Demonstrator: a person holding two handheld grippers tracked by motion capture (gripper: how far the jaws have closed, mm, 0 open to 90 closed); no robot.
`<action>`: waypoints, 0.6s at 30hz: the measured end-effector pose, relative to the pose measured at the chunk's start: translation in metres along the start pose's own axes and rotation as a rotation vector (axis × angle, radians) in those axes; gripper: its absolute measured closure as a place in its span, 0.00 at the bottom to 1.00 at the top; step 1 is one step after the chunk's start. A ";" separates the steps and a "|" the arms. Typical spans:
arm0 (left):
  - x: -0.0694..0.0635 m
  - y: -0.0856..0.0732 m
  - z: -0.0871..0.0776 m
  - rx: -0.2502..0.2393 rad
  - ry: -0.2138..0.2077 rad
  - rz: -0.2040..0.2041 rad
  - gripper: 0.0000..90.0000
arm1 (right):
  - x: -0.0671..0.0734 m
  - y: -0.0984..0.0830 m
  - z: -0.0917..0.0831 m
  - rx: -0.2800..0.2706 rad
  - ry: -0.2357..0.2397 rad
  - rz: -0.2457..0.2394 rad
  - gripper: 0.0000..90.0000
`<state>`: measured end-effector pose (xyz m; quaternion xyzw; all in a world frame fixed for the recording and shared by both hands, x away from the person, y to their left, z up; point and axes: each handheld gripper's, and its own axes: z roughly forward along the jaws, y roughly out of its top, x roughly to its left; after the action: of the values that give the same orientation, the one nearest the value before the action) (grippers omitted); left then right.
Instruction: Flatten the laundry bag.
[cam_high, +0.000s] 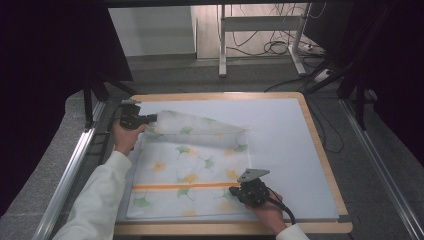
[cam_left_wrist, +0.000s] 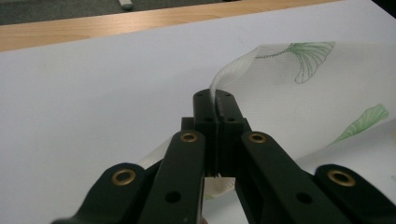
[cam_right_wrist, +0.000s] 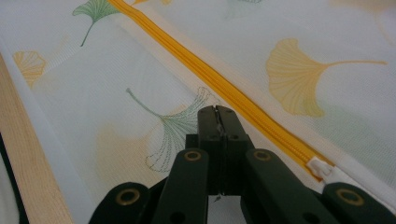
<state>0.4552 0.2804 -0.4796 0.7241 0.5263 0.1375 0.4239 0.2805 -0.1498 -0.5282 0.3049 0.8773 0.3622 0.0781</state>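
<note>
A white mesh bag (cam_high: 192, 165) printed with green and yellow leaves lies on the white mat (cam_high: 285, 135). An orange zipper (cam_high: 180, 186) runs across its near part. My left gripper (cam_high: 152, 118) is shut on the bag's far left corner (cam_left_wrist: 233, 70), which is lifted and folded toward the right, so the far edge stands off the mat. In the left gripper view the left gripper (cam_left_wrist: 215, 98) pinches a strip of the fabric. My right gripper (cam_high: 232, 190) is shut. In the right gripper view the right gripper (cam_right_wrist: 217, 112) has its tips low over the bag beside the zipper (cam_right_wrist: 224, 91), with no fabric showing between the jaws. The zipper pull (cam_right_wrist: 322, 168) lies to its right.
The mat covers a wooden table (cam_high: 320, 145) with a raised rim. Metal rails (cam_high: 70, 170) run along both sides. Beyond the far edge are a stand's legs (cam_high: 222, 50) and cables on the floor. Bare mat lies to the right of the bag.
</note>
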 end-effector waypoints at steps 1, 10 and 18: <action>0.003 0.001 0.000 0.003 0.012 -0.007 1.00 | 0.000 0.000 0.000 0.000 0.000 0.001 0.99; 0.016 0.004 0.005 0.004 0.046 -0.023 1.00 | 0.000 0.000 0.000 -0.002 0.001 0.002 0.99; 0.024 0.011 0.009 -0.009 0.059 -0.036 0.99 | -0.001 0.000 0.000 -0.006 0.003 0.004 0.99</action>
<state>0.4781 0.2963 -0.4830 0.7083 0.5511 0.1536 0.4136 0.2810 -0.1502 -0.5287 0.3059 0.8758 0.3653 0.0767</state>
